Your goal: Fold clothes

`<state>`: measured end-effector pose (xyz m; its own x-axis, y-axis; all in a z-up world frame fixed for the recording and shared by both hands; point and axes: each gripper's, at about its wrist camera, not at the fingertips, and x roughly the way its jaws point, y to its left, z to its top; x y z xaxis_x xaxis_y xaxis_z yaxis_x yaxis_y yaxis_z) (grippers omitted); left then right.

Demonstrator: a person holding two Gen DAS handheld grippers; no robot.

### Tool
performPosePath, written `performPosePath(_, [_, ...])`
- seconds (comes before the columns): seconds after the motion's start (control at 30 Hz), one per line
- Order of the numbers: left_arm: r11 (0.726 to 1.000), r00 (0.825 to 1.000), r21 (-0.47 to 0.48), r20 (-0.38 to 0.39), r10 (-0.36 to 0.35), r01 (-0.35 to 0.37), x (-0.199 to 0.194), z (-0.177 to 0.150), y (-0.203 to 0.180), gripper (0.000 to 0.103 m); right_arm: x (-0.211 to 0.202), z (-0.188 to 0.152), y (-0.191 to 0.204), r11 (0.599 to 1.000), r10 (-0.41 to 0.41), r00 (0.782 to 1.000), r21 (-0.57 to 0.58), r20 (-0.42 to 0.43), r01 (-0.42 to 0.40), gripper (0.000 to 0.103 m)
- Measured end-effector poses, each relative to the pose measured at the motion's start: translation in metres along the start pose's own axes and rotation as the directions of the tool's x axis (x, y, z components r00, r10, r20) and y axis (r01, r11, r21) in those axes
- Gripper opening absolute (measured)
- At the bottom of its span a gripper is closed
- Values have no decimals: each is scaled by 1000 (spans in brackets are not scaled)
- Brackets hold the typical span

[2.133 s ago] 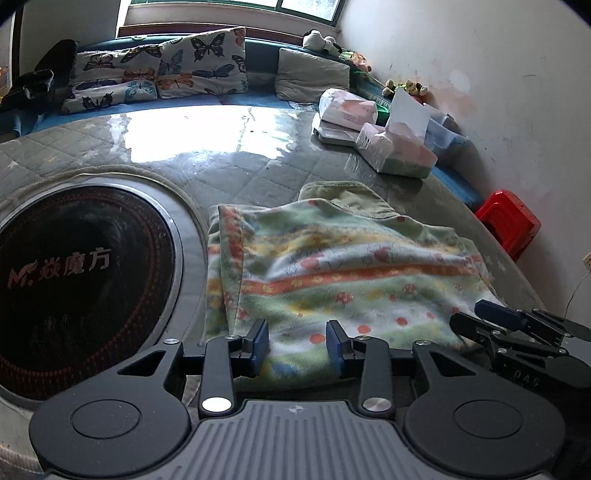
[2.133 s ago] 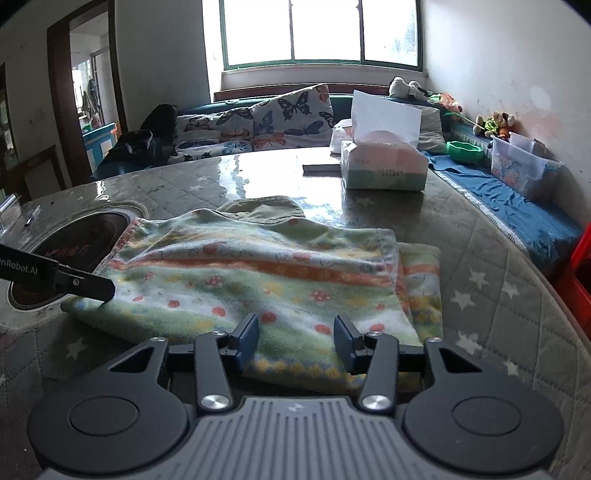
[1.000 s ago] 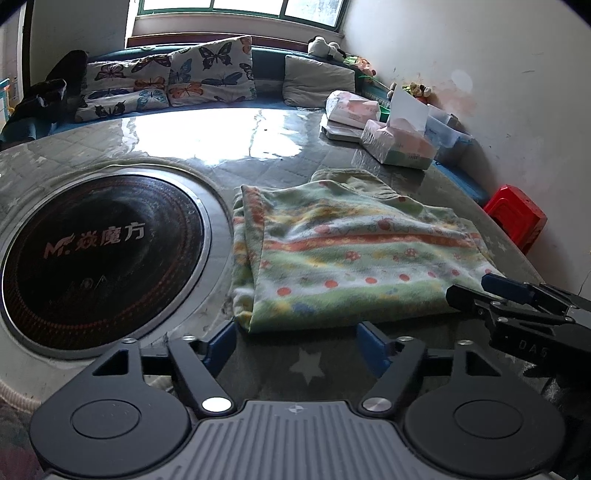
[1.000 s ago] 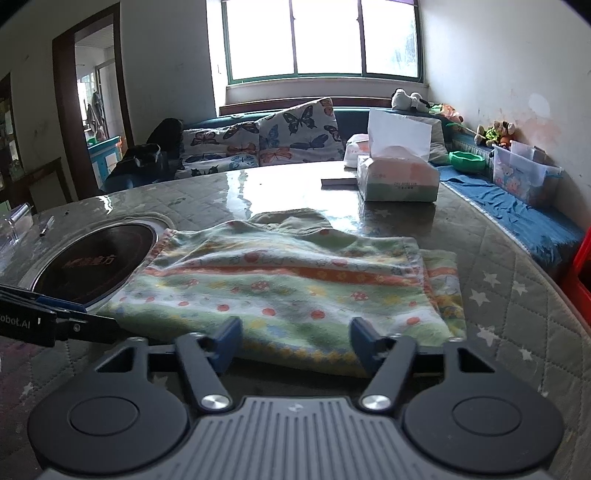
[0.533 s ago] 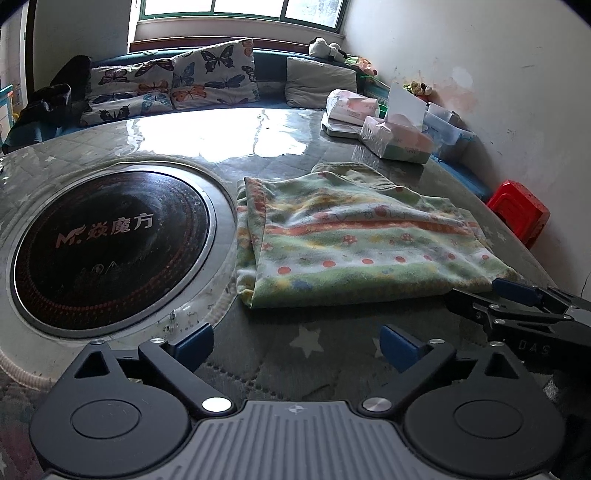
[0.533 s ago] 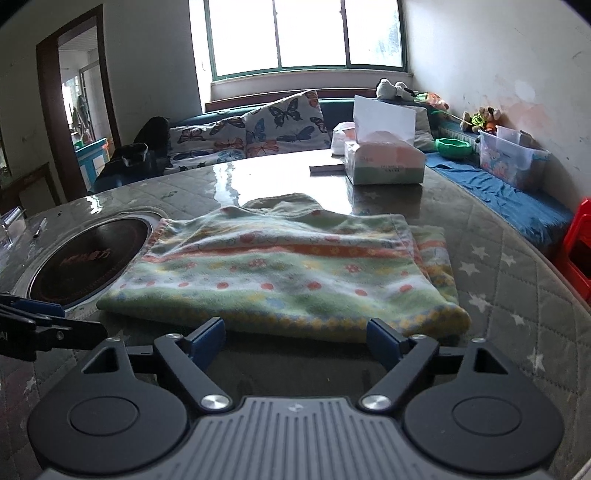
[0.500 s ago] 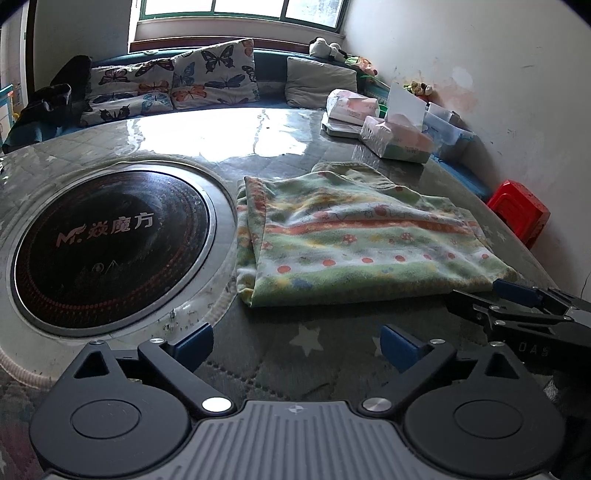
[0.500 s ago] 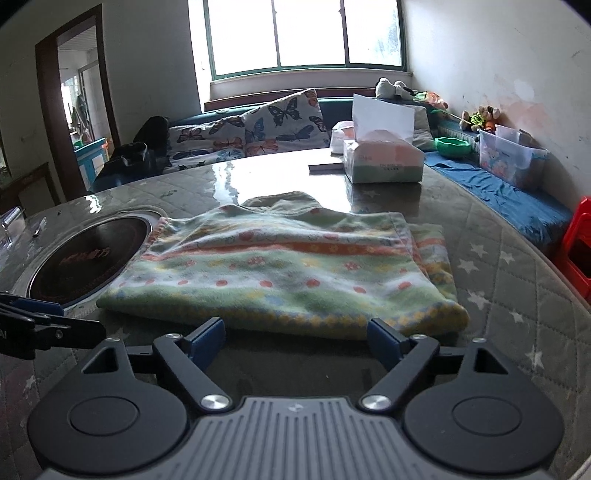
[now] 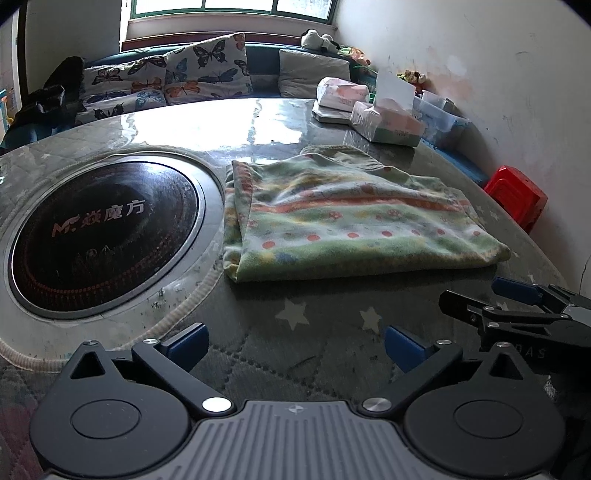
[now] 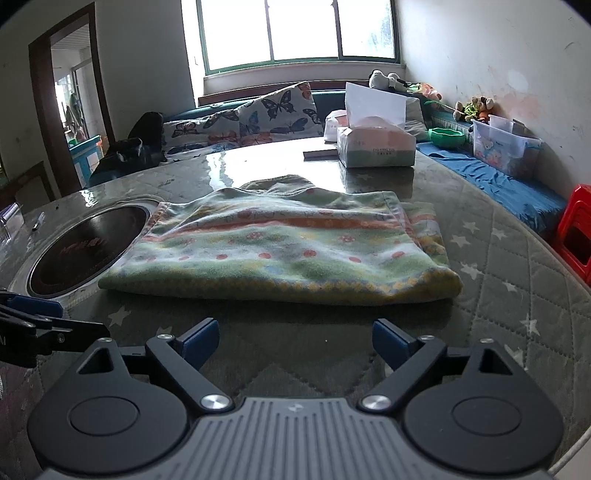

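Quilted table (image 9: 332, 350): folded garment (image 9: 351, 225) lies beyond both fingers sets; left gripper (image 9: 295, 343), right gripper (image 10: 295, 338) opening, nothing between.

Quantities in view: one folded garment (image 9: 351, 218), one table (image 9: 314, 332), one hob (image 9: 99, 236), two tissue packs (image 10: 375, 146), two grippers (image 9: 295, 345), one red stool (image 9: 517, 197).

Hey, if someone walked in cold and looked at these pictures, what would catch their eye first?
The folded green patterned garment lying mid-table, with the big black round cooktop set into the table beside it. Behind them sits a tissue box under the bright window.
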<state>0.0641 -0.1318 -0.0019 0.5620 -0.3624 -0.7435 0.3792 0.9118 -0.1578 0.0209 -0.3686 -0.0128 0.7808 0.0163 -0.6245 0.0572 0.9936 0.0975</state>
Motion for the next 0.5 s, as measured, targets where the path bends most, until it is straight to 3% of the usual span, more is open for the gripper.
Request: performPosePath(0.5, [1000,1000,24,-27,7,-6,2,-7,-8,103,-5,-4,-1,1000,-20,1000,7,-6,20,98])
